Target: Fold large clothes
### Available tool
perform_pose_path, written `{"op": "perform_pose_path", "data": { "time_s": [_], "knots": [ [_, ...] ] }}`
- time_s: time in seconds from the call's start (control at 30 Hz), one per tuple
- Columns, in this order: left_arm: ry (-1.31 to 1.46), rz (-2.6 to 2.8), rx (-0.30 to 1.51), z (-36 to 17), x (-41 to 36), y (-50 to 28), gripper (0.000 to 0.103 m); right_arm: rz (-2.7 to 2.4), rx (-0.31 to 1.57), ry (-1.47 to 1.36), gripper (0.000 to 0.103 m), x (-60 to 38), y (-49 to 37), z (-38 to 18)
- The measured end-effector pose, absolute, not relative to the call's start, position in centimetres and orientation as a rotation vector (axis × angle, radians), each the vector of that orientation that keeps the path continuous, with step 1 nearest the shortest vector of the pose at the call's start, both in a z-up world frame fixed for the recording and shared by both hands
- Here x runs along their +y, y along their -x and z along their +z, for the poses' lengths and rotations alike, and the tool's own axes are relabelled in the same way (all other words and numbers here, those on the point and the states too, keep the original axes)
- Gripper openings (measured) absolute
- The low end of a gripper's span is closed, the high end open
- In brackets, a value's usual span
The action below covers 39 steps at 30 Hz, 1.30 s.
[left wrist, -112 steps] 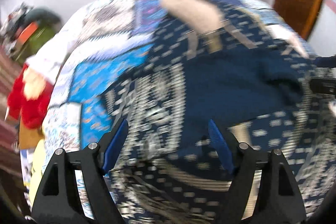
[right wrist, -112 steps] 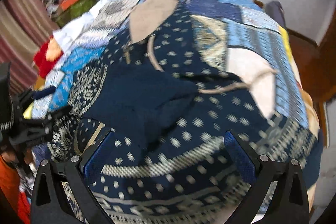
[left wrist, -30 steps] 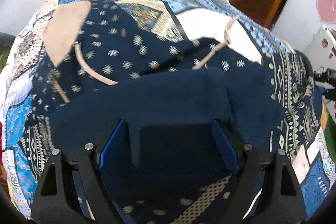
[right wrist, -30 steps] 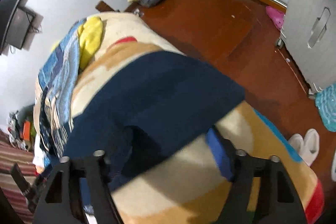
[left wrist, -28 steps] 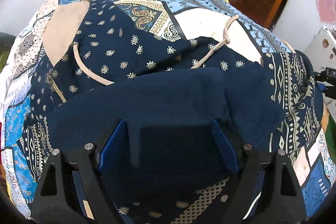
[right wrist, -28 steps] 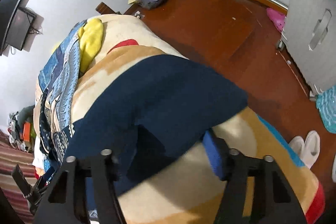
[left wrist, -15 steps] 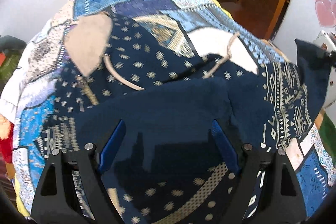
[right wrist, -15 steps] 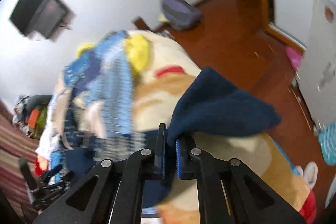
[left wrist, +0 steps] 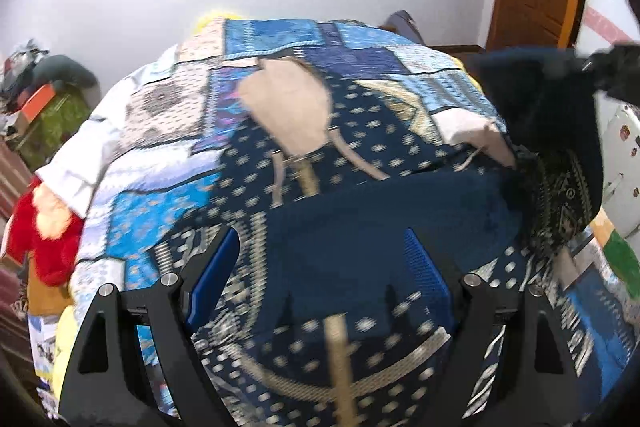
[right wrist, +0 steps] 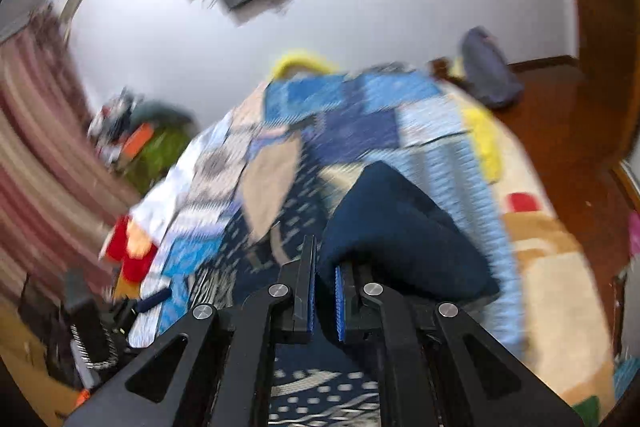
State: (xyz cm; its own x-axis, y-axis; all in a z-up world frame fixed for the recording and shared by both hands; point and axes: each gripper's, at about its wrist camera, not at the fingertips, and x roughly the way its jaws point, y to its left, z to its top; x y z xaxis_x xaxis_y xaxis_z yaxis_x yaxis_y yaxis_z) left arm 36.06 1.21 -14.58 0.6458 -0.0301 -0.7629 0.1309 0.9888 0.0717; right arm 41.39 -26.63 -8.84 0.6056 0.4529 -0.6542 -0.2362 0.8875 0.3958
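The right gripper [right wrist: 322, 297] has just clamped shut on a navy edge of the garment [left wrist: 360, 235], which a second ago only lay between its spread jaws. That edge is now lifted off the right side of the bed [left wrist: 132, 211], and in the left wrist view it hangs as a dark flap [left wrist: 560, 155] at the far right, raised above the rest of the cloth. The left gripper [left wrist: 320, 281] has its jaws spread wide over the near middle of the garment, with navy cloth between its fingers; whether the pads press on that cloth I cannot tell. It looks to be steadying or waiting rather than carrying.

The garment itself is a large dark blue piece with pale dots, patterned borders and beige drawstrings [left wrist: 356, 155], spread across the patchwork bedspread [left wrist: 276, 39], reaching from the near edge toward the middle of the bed.

The change most likely means a fold has begun: with one edge gripped and raised, the next move is probably to carry it leftward over the body of the garment. The single pinch point may let the cloth sag or bunch.

No basket or box for the clothes is clearly visible. A cluttered heap [left wrist: 36, 95] sits beside the wall at far left, too small to read.
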Motion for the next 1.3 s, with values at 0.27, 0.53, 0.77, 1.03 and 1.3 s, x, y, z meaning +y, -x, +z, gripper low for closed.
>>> {"op": "perform_pose_path", "data": {
  "time_s": [0.27, 0.53, 0.77, 1.03, 1.3],
  "knots": [
    [-0.081, 0.018, 0.92, -16.8, 8.3, -32.5, 0.084, 0.489, 1.117, -0.073, 0.005, -14.4, -40.9, -19.7],
    [-0.025, 0.033, 0.998, -19.9, 10.4, -31.5, 0.084, 0.426, 1.301, -0.051, 0.006, -15.5, -40.1, -25.6],
    [0.0, -0.08, 0.984, -18.7, 7.1, -33.0, 0.084, 0.476, 1.413, -0.095, 0.006, -17.4, -38.4, -25.1],
    [-0.058, -0.226, 0.947, -16.4, -0.1, -36.1, 0.084, 0.519, 1.302, -0.043, 0.006, -20.3, -34.5, -21.9],
    [-0.193, -0.366, 0.997, -17.6, -10.0, -40.8, 0.084, 0.335, 1.083, -0.082, 0.006, -28.6, -33.9, -16.0]
  ]
}}
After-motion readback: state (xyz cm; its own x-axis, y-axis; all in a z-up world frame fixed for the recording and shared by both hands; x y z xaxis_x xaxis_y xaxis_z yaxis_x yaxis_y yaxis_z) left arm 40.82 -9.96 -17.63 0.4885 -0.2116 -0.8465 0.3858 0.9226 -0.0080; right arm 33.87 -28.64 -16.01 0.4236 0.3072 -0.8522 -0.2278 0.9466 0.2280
